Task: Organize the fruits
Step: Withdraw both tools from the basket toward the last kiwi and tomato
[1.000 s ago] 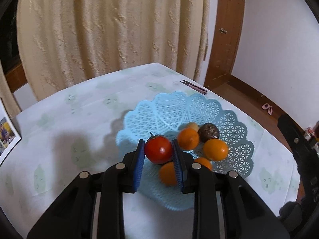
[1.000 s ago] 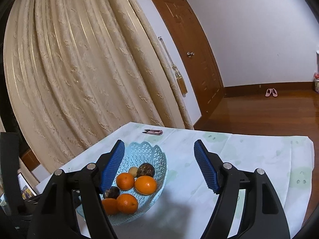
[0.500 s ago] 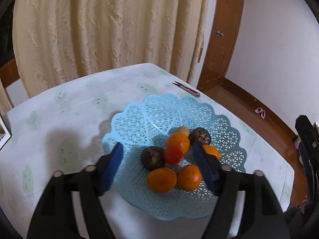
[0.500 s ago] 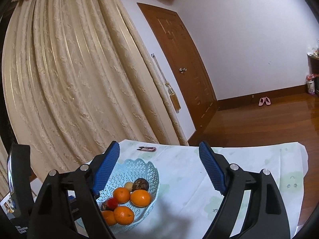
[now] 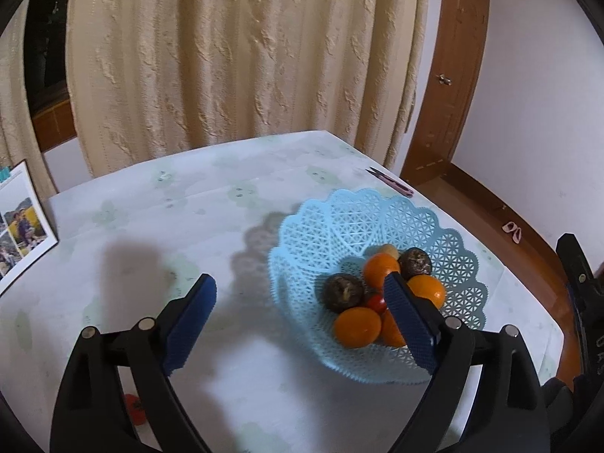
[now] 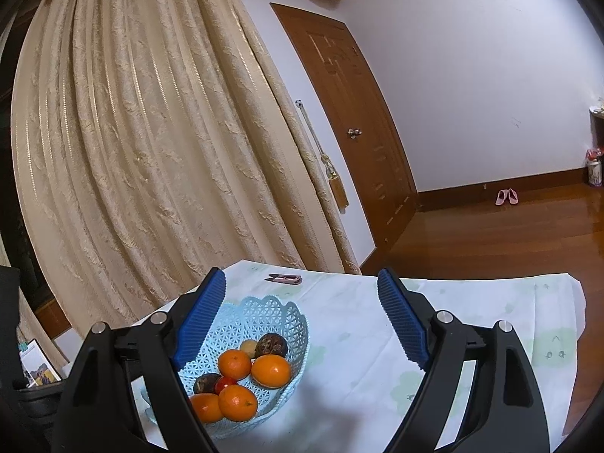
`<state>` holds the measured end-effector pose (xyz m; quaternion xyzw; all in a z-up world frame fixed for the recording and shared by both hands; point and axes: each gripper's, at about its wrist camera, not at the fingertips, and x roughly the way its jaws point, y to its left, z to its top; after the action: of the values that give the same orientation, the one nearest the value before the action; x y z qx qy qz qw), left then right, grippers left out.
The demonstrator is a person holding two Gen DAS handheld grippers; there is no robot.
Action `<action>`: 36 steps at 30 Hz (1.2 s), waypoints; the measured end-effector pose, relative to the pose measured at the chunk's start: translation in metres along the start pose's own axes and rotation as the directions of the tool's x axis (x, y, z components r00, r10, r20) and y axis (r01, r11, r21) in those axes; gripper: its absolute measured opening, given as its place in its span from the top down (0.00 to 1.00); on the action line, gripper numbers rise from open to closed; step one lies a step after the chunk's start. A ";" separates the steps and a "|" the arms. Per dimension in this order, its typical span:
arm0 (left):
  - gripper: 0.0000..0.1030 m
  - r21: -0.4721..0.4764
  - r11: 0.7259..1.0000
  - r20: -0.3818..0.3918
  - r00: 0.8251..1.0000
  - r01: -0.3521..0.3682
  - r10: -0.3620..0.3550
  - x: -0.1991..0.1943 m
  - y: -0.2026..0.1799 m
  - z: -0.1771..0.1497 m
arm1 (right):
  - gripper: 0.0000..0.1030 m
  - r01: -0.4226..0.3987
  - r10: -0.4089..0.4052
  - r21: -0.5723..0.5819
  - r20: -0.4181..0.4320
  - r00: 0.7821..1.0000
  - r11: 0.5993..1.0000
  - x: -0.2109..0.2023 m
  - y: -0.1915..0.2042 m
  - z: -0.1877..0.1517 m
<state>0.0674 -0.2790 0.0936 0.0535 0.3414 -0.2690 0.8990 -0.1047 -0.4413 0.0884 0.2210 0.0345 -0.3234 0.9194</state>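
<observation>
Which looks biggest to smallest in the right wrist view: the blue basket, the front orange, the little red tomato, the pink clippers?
1. Blue basket
2. Front orange
3. Pink clippers and red tomato: unsure, since the clippers lie farther from the camera.

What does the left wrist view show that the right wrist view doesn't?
Only the left wrist view: a red fruit on the table near the bottom edge, outside the basket, and the left tool, jaws opening with nothing between them. Only the right wrist view: the right tool, open and empty, a curtain tassel, and a dark corner shelf. Both: the blue basket of fruit, pink clippers, a photo print, the door and pink slippers.
</observation>
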 end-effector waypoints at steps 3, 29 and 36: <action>0.12 -0.004 1.000 0.004 1.000 -0.031 0.031 -0.008 0.007 -0.001 | 0.16 -0.011 0.011 -0.011 -0.001 1.000 1.000 0.000 0.003 -0.001; 0.11 -0.082 0.969 0.016 0.971 -0.235 0.237 -0.088 0.100 -0.057 | 0.13 -0.106 0.087 -0.109 -0.165 0.982 0.988 0.024 0.033 -0.026; 0.11 -0.149 0.944 -0.019 0.955 -0.296 0.296 -0.104 0.143 -0.084 | 0.13 -0.111 0.087 -0.151 -0.159 0.983 0.982 0.020 0.040 -0.032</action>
<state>0.0279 -0.0872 0.0835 0.0359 0.3473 -0.1047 0.9312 -0.0617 -0.4117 0.0711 0.1725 0.1191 -0.2555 0.9438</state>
